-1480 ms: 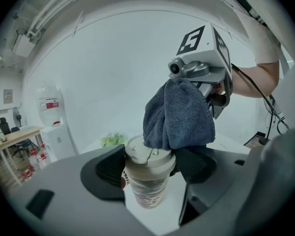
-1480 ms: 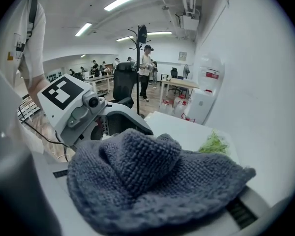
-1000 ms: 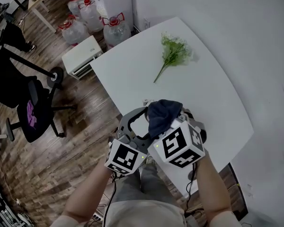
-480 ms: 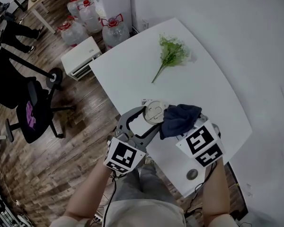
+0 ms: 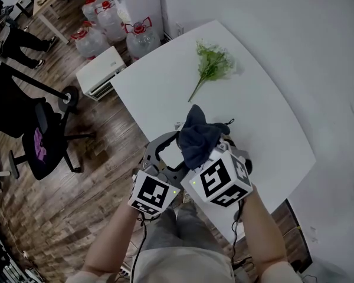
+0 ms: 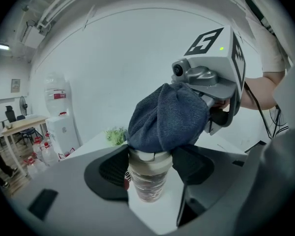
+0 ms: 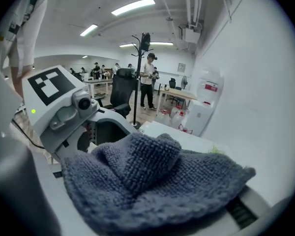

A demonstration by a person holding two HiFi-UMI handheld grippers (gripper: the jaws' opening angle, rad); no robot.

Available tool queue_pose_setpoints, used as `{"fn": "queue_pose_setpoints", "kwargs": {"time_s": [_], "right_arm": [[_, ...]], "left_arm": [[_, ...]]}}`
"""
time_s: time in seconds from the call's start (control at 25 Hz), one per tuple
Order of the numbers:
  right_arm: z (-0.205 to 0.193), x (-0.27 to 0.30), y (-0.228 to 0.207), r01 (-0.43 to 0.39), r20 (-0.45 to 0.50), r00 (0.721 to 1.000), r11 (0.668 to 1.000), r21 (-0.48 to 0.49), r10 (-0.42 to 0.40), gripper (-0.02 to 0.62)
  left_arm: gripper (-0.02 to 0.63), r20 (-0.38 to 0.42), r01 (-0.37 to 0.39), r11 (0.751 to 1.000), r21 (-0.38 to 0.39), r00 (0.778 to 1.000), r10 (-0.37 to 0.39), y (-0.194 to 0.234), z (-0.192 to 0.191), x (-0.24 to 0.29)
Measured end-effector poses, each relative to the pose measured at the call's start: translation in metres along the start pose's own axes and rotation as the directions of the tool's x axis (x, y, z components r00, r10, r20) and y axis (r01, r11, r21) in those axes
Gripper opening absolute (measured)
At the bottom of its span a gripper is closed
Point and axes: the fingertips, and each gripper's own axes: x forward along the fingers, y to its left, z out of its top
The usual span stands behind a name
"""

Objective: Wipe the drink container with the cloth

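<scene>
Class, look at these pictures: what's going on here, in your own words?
A person works at a white table with a gripper in each hand. The fingers of the left gripper clasp a lidded drink cup. The right gripper is shut on a dark blue cloth and presses it over the cup's top. A green sprig lies farther along the table.

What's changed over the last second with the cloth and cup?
The right gripper, shut on the dark blue knitted cloth, swung it off to the right, baring the lid, then brought it back over the top of the clear plastic drink cup. The left gripper kept gripping the cup; the green sprig stayed put.
</scene>
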Motion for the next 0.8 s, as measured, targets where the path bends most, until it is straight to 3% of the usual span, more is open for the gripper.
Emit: {"fn": "queue_pose_setpoints", "kwargs": {"time_s": [0.2, 0.36, 0.48, 0.56, 0.8], "right_arm": [[-0.007, -0.023, 0.01, -0.116, 0.115, 0.989, 0.977, 0.179, 0.096, 0.035], [-0.02, -0.041, 0.008, -0.115, 0.121, 0.988, 0.977, 0.18, 0.094, 0.035], [-0.036, -0.056, -0.004, -0.034, 0.126, 0.992, 0.984, 0.173, 0.012, 0.037], [-0.044, -0.071, -0.015, 0.022, 0.181, 0.981, 0.974, 0.227, -0.064, 0.037], [-0.053, -0.115, -0.032, 0.108, 0.346, 0.903, 0.912, 0.395, -0.256, 0.04]], "left_arm": [[0.293, 0.006, 0.007, 1.0, 0.008, 1.0, -0.007, -0.001, 0.002, -0.004], [0.294, 0.001, 0.015, 1.0, 0.007, 1.0, -0.015, 0.0, 0.002, -0.005], [0.293, -0.003, 0.012, 1.0, 0.002, 1.0, -0.012, 0.002, 0.0, -0.002], [0.293, -0.005, 0.012, 1.0, 0.002, 1.0, -0.012, 0.002, -0.001, -0.001], [0.295, -0.003, 0.008, 0.999, -0.036, 1.0, -0.008, 0.003, -0.002, -0.005]]}}
